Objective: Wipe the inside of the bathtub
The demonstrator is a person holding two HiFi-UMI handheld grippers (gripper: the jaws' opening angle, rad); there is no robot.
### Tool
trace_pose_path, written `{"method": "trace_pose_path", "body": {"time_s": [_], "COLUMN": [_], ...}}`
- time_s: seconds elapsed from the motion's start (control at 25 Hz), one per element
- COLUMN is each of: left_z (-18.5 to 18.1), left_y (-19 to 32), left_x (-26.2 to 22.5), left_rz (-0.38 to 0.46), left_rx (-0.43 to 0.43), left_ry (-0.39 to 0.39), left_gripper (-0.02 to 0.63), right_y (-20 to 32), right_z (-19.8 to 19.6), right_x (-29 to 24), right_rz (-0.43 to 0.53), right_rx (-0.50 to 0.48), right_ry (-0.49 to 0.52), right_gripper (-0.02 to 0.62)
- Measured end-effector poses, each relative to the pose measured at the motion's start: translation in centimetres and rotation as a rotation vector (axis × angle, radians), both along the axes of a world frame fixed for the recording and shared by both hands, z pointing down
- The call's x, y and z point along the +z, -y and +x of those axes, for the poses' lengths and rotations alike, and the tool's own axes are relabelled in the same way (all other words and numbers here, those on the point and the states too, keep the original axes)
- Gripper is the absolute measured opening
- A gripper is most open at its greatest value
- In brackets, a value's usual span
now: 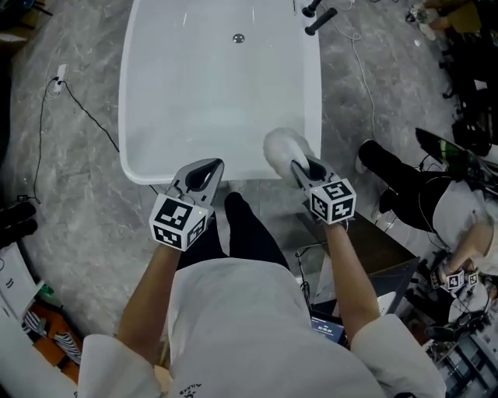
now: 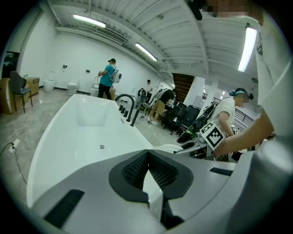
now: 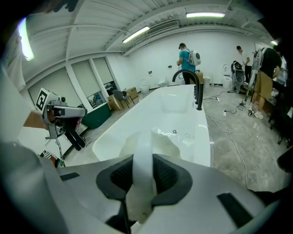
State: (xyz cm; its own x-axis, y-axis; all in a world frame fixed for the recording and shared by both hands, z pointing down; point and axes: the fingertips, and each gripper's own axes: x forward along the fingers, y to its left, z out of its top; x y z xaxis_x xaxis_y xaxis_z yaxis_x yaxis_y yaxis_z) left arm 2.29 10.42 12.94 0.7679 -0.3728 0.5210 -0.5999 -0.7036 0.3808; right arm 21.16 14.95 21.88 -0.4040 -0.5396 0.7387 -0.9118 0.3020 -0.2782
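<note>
The white bathtub (image 1: 134,116) fills the top of the head view, with its drain (image 1: 239,37) at the far end and a black faucet (image 1: 320,19) on the far right rim. My right gripper (image 1: 299,165) is shut on a white cloth (image 1: 282,148) that rests over the near right rim. In the right gripper view the cloth (image 3: 143,142) is pinched as a folded strip between the jaws, and the bathtub (image 3: 183,114) lies beyond. My left gripper (image 1: 210,165) hovers at the near rim with its jaws shut and nothing in them; its pads (image 2: 137,167) meet at the tips.
Cables (image 1: 85,109) trail over the grey marble floor left of the tub. A seated person in black trousers (image 1: 405,186) is close on the right, among equipment. More people stand far behind the tub (image 2: 107,77). My own legs (image 1: 241,225) stand against the near rim.
</note>
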Motion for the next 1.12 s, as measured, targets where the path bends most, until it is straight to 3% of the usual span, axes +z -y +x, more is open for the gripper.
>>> {"method": "trace_pose_path", "body": {"time_s": [0.32,0.56,0.88,1.12], "left_z": [2.2,3.5,5.1,4.5], "left_y": [1.5,3.0,3.7,4.9], "left_x": [4.5,7.5,10.9,13.5], "left_rz": [-0.043,-0.039,-0.055,-0.064], "left_rx": [0.038,0.073,0.107,0.133], "left_ry": [-0.005,0.006,-0.001,0.014], "left_gripper": [0.012,0.012,0.012,0.012], "right_y": [-1.0,-1.7,-2.8,-2.5], "right_z": [2.8,3.9,5.0,3.7], "right_x": [6.7,11.2,15.1,17.4], "right_rz": [-0.178,-0.316,-0.444,-0.498], "right_rx": [-0.060,-0.170,-0.191,-0.206], "right_ry": [-0.067,-0.160,-0.170,-0.196], "right_gripper": [0.098,0.098,0.098,0.097]}}
